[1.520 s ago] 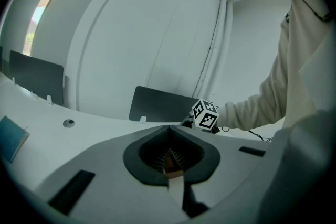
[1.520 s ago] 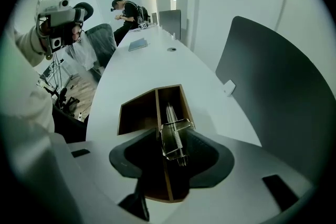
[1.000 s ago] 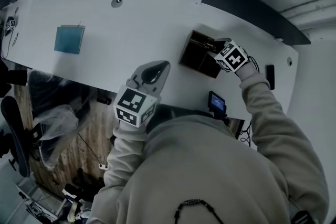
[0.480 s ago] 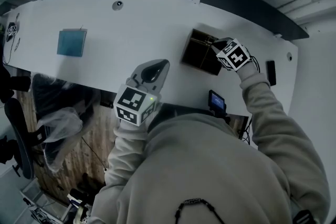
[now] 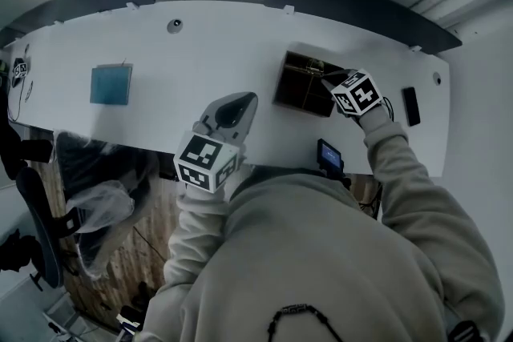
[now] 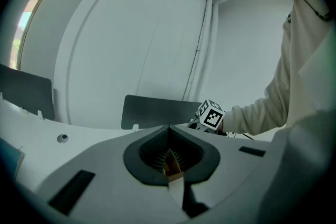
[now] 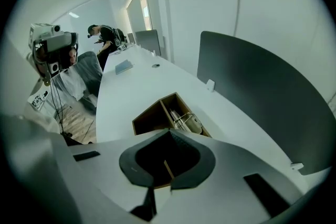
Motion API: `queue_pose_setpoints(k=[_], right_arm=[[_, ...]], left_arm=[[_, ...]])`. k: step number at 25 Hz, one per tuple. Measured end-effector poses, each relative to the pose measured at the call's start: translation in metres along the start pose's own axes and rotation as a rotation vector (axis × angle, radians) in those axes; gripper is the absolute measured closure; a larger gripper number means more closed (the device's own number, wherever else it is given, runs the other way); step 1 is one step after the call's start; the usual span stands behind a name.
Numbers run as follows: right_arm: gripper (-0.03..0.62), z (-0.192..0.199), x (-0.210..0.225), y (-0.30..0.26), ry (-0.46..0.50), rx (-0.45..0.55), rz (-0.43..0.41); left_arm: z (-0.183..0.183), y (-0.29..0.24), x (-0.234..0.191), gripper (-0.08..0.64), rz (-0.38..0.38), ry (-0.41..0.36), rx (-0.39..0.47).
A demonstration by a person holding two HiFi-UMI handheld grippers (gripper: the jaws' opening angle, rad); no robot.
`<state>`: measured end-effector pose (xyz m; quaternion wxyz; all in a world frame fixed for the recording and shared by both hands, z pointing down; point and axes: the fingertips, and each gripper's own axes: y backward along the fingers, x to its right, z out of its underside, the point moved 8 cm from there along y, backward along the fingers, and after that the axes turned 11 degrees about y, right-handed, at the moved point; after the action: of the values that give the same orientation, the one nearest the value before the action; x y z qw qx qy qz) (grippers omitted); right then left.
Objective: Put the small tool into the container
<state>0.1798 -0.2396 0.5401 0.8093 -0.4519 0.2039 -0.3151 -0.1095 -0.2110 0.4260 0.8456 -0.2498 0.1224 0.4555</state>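
1. White and curved, the worktop [image 5: 200,52] runs below a dark partition [image 5: 353,0] and carries the open wooden container [image 5: 285,89].
2. The small tool [image 7: 187,121], which I read as the pale piece with wire loops, lies inside the container, in the compartment nearer the partition. The neighbouring compartment looks bare.
3. The right gripper [image 5: 329,78] hangs just above the container's right-hand edge as the head view shows it, pointing steeply down. Its fingers have just been closing and are now clenched together with nothing between them.
4. The left gripper [image 5: 240,103] hovers well apart from the container, over the worktop's near edge. Its fingers are likewise clenched, grasping nothing I can make out.
5. Further out, a blue square pad [image 5: 111,84] lies well to the left, and a small dark device [image 5: 329,156] sits at the near edge.
6. As I judge it, the drop is made and the task looks all but done. The next move calls for lifting the right gripper straight clear of the walls without nudging the container.
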Motion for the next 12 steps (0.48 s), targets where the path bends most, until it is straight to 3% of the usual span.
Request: queue_pose_setpoints(k=[6, 12], right_arm=[[0.572, -0.004, 0.005, 0.035, -0.078, 0.093, 0.056], [0.572, 0.017, 0.010, 0.076, -0.221, 0.196, 0.106]], left_arm=[[-0.020, -0.015, 0.007, 0.560, 0.054, -0.050, 0.005], [-0.038, -0.035, 0.022, 0.560, 0.091, -0.092, 0.037]])
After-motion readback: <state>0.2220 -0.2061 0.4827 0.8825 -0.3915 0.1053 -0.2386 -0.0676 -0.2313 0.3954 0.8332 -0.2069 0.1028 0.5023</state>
